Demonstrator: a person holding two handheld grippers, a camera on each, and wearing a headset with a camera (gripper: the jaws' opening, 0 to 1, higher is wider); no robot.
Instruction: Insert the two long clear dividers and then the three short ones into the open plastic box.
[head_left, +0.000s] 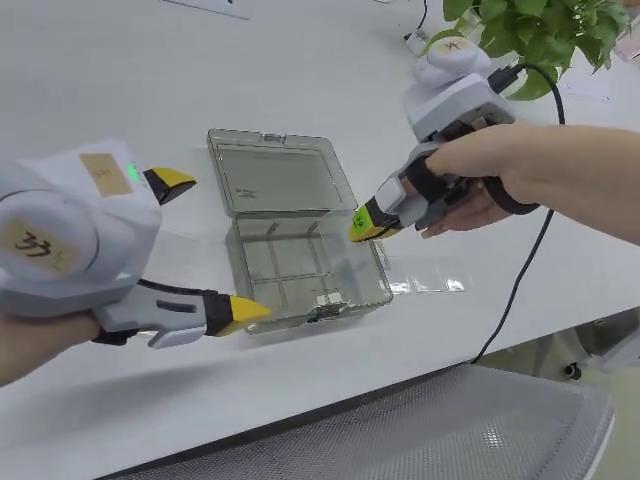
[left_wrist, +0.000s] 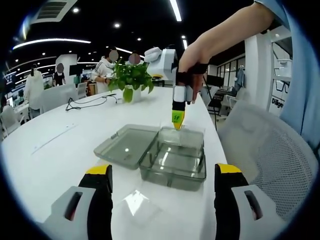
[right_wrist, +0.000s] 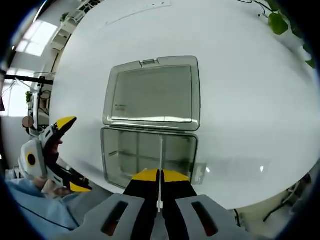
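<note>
The right gripper (head_left: 362, 228) has its jaws clenched on a thin clear divider (right_wrist: 160, 150), which it holds over the open plastic box (head_left: 345, 298) on the white bench (head_left: 300, 70). The left gripper (head_left: 212, 245) hovers near the box, its jaws released and grasping nothing. More clear dividers (head_left: 430, 280) lie flat just beside the box.

Claws: 2, my left claw (head_left: 212, 245) and my right claw (head_left: 362, 230). Plastic box (head_left: 300, 310): 1. Clear divider (right_wrist: 160, 155) pinched in my right claw: 1. Loose clear pieces (head_left: 430, 282) flat on the worktop (head_left: 150, 60) just beside the box: more than 1, but the edges are too faint to count. Dividers standing inside the box: too transparent to count. Potted plant (head_left: 530, 35): 1. Mesh chair (head_left: 450, 430): 1. Black cable (head_left: 520, 270): 1.
</note>
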